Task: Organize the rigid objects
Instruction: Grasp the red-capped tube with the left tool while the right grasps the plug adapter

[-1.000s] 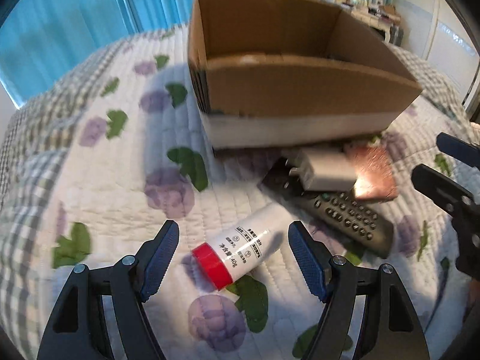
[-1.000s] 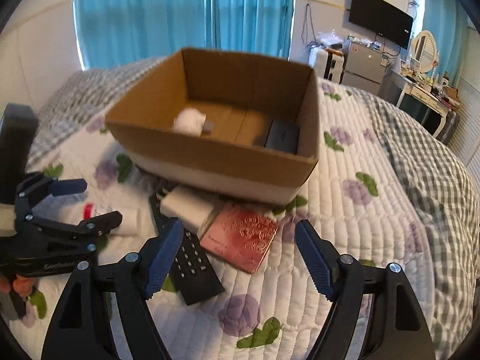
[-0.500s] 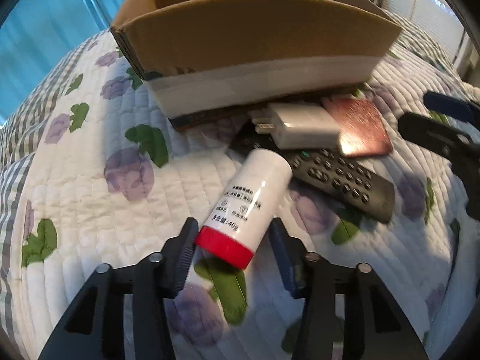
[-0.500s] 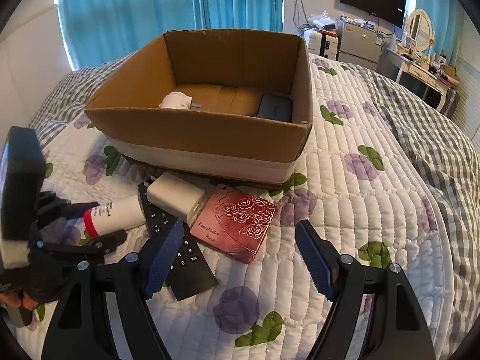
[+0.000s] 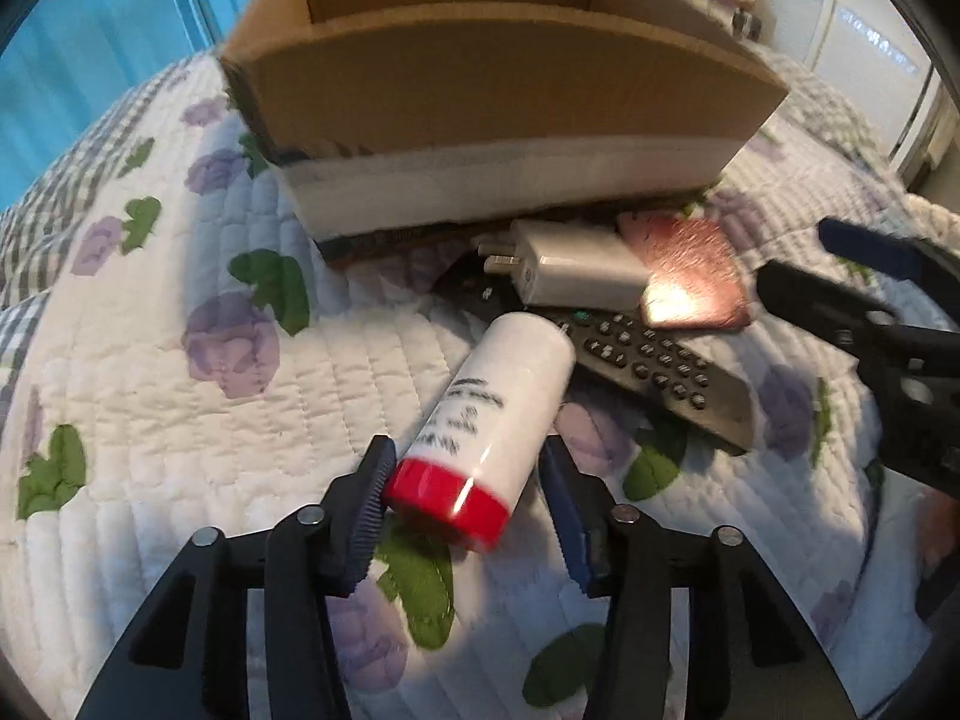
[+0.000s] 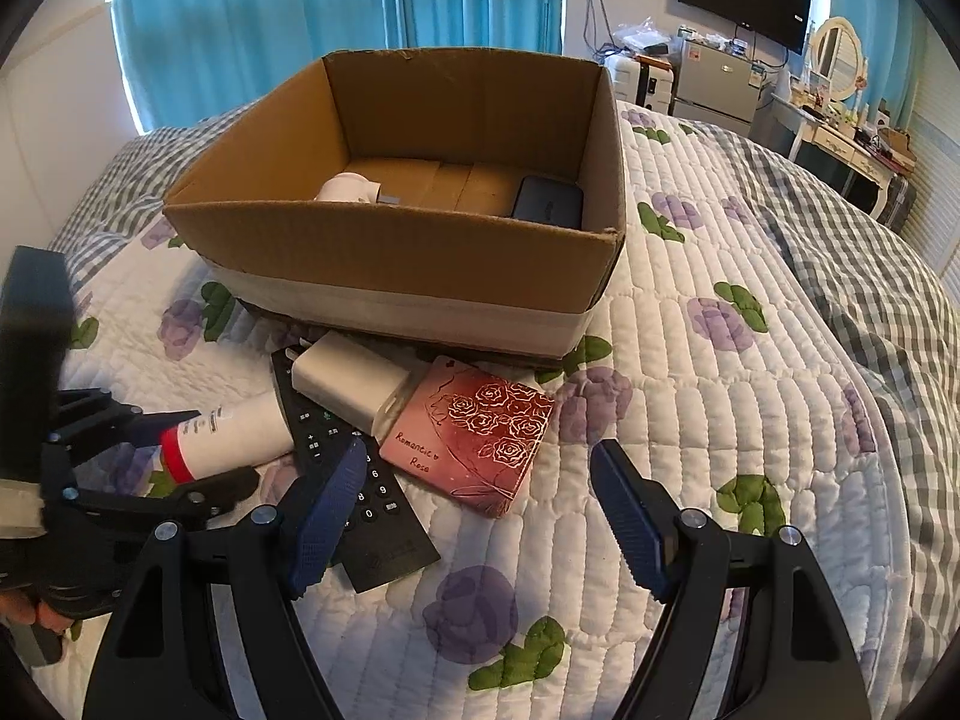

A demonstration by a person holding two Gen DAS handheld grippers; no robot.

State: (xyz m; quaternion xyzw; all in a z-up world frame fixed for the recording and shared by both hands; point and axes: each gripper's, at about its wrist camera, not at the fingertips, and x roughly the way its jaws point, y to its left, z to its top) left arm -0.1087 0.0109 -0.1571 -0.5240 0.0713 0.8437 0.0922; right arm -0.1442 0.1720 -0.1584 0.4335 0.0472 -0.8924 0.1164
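Note:
My left gripper (image 5: 462, 495) is shut on a white bottle with a red cap (image 5: 489, 414), gripped near the cap end; it also shows in the right wrist view (image 6: 225, 441). A black remote (image 5: 648, 363), a white charger (image 5: 576, 267) and a pink rose-patterned box (image 6: 477, 435) lie on the bed in front of the cardboard box (image 6: 408, 273). The cardboard box holds a white object (image 6: 348, 186) and a dark case (image 6: 549, 204). My right gripper (image 6: 480, 516) is open and empty, above the pink box's near edge.
The bed has a white quilt with purple flowers (image 6: 720, 420) and a grey checked blanket (image 6: 870, 276) at the right. Blue curtains (image 6: 300, 18) hang behind. A desk and a fridge stand at the far right.
My left gripper closed on the white bottle and lifted it slightly toward the cardboard box. My right gripper rose and moved closer to the pink box, staying open.

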